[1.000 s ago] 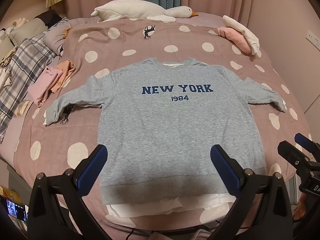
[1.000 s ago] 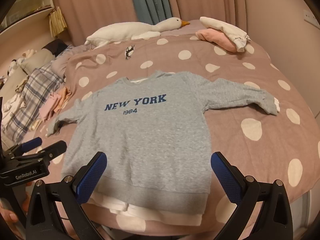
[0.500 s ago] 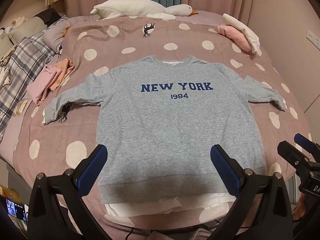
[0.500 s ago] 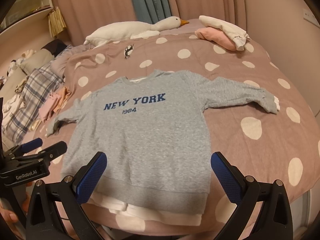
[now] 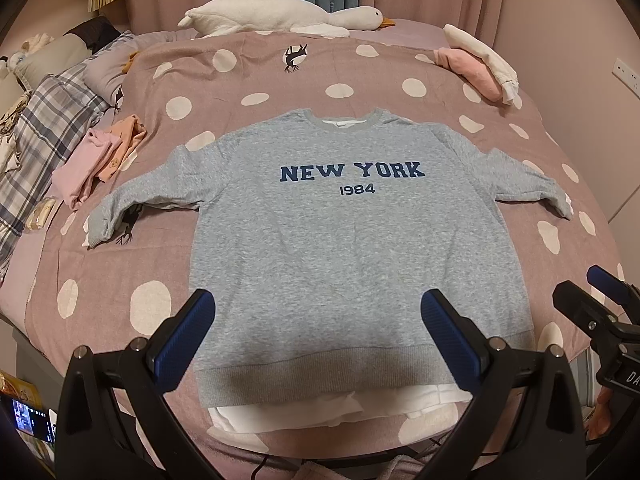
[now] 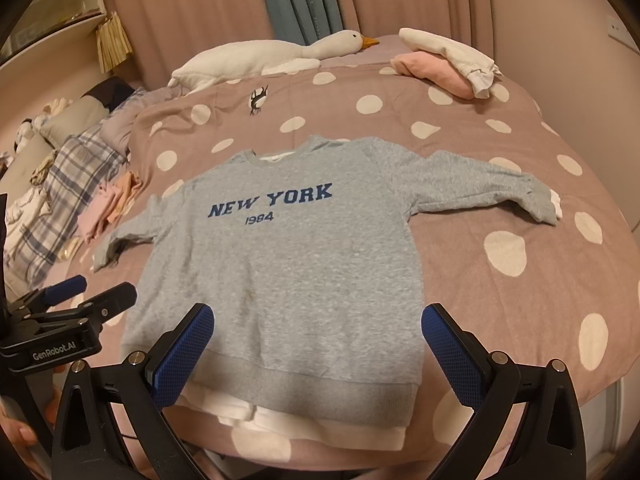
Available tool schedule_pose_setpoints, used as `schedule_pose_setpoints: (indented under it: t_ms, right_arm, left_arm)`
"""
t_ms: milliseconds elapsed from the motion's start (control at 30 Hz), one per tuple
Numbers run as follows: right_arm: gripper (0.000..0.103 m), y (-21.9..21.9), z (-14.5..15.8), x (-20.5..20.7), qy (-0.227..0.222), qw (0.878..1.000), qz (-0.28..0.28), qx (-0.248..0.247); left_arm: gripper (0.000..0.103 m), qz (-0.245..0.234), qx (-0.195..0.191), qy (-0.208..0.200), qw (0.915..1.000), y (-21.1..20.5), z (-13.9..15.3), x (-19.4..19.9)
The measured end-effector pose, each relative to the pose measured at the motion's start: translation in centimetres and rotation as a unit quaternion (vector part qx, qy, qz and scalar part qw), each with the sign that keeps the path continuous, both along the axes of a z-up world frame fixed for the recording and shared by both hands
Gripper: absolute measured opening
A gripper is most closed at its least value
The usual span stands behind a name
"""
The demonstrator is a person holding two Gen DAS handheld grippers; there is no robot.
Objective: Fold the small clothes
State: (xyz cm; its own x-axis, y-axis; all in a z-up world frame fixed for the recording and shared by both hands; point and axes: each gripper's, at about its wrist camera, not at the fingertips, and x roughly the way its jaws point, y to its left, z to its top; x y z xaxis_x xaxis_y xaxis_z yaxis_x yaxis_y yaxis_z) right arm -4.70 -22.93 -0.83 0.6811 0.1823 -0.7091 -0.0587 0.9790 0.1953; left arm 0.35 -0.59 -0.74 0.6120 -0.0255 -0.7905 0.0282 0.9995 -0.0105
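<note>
A grey "NEW YORK 1984" sweatshirt lies flat, face up, on the pink dotted bedspread, sleeves spread to both sides, white lining showing below its hem. It also shows in the right wrist view. My left gripper is open and empty, held above the hem near the bed's front edge. My right gripper is open and empty, also above the hem; it shows at the right edge of the left wrist view. The left gripper shows at the left edge of the right wrist view.
Folded pink and orange clothes lie left of the sweatshirt beside a plaid blanket. A white goose plush lies at the bed's far end. Pink and white clothes sit at the far right. Curtains hang behind the bed.
Both views have shifted very slightly; the sweatshirt has not moved and both grippers stay open above its hem.
</note>
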Motion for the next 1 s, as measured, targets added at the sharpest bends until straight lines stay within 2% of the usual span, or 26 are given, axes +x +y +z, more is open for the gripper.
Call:
schedule_pose_setpoints:
  t_ms: [1000]
  right_arm:
    - [0.103, 0.11, 0.07, -0.06, 0.001, 1.0, -0.001, 0.0]
  left_arm:
    - [0.103, -0.002, 0.002, 0.001, 1.0, -0.26, 0.14, -0.03]
